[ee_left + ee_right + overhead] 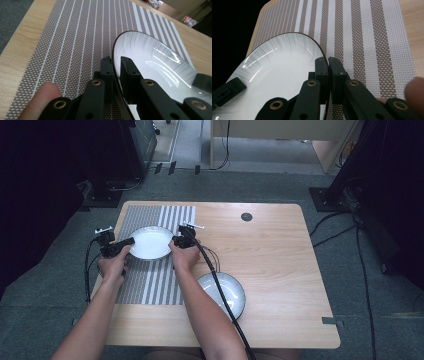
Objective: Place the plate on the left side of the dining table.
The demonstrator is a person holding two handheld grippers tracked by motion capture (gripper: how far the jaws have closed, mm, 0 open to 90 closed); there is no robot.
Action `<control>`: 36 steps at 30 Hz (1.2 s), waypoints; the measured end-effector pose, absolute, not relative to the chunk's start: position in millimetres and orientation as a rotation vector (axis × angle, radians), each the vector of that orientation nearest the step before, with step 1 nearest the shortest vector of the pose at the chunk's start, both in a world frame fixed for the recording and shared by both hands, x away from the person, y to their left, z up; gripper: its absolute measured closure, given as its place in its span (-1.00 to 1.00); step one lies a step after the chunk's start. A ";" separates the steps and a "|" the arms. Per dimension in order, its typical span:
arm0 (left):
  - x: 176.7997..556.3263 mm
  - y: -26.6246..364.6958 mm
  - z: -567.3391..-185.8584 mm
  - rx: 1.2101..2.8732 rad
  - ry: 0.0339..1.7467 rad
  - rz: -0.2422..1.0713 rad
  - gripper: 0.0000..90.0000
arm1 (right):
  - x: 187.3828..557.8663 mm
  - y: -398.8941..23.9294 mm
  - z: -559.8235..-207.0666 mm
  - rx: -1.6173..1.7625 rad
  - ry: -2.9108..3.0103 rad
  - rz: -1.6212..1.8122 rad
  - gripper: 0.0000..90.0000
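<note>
With the left gripper and right gripper each clamped on opposite rims of the white plate over the striped placemat, both hands should probably move level together

In the high view the right forearm hid part of the near plate, and the frame's bottom edge cut off both arms. The small dark disc was too small to tell.

Two plates, one striped placemat, one table.
</note>
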State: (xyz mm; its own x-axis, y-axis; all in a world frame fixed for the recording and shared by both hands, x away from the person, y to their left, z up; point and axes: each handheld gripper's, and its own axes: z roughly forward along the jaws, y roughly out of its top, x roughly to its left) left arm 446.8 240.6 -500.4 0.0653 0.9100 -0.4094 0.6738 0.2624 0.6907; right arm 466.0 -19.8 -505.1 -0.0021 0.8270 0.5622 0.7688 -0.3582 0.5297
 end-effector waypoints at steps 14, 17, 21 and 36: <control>443.9 241.5 -509.0 1.522 1.694 0.319 0.73 | 464.9 -17.6 -505.2 2.053 1.815 1.301 0.84; 442.4 240.2 -507.9 1.545 1.686 0.338 0.68 | 465.3 -18.9 -504.4 2.032 1.833 1.321 0.66; 439.0 239.5 -505.2 1.579 1.700 0.369 0.19 | 463.8 -24.0 -499.2 1.942 1.850 1.297 0.46; 411.8 236.4 -471.0 1.534 1.570 0.384 -0.39 | 451.5 -57.6 -474.7 1.825 1.935 1.293 -0.32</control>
